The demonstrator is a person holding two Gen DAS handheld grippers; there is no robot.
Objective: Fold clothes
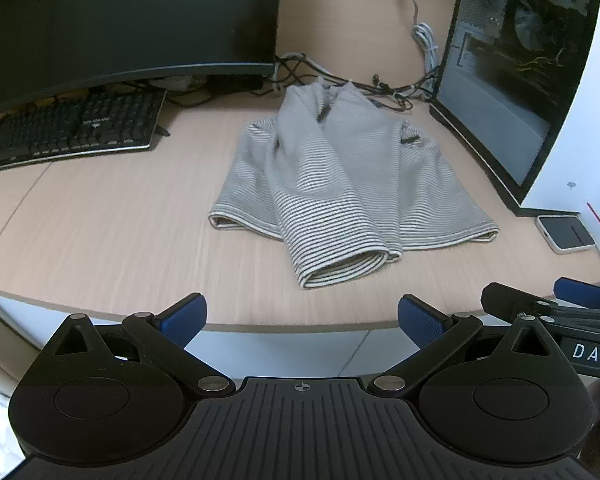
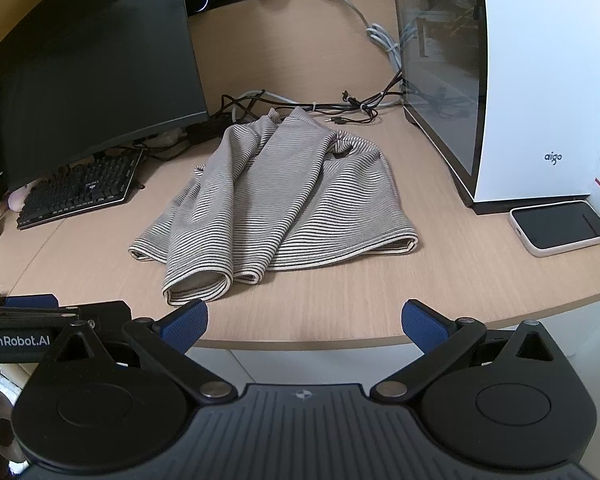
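Observation:
A grey-and-white striped garment (image 1: 332, 176) lies on the wooden desk (image 1: 100, 232), its sleeves folded over the body toward the near edge. From the right wrist it appears mid-desk as the same striped garment (image 2: 276, 200). My left gripper (image 1: 302, 320) hovers at the desk's front edge, open, nothing between its blue pads. My right gripper (image 2: 304, 322) is likewise open and empty, just short of the nearest sleeve cuff. The right gripper's body shows at the right edge of the left wrist view, and the left gripper's body at the left edge of the right wrist view.
A black monitor (image 1: 128, 16) and keyboard (image 1: 76, 128) stand at the left. A white computer case (image 2: 500, 80) stands at the right, with a phone (image 2: 560, 228) lying in front of it. Cables (image 2: 340, 112) run behind the garment.

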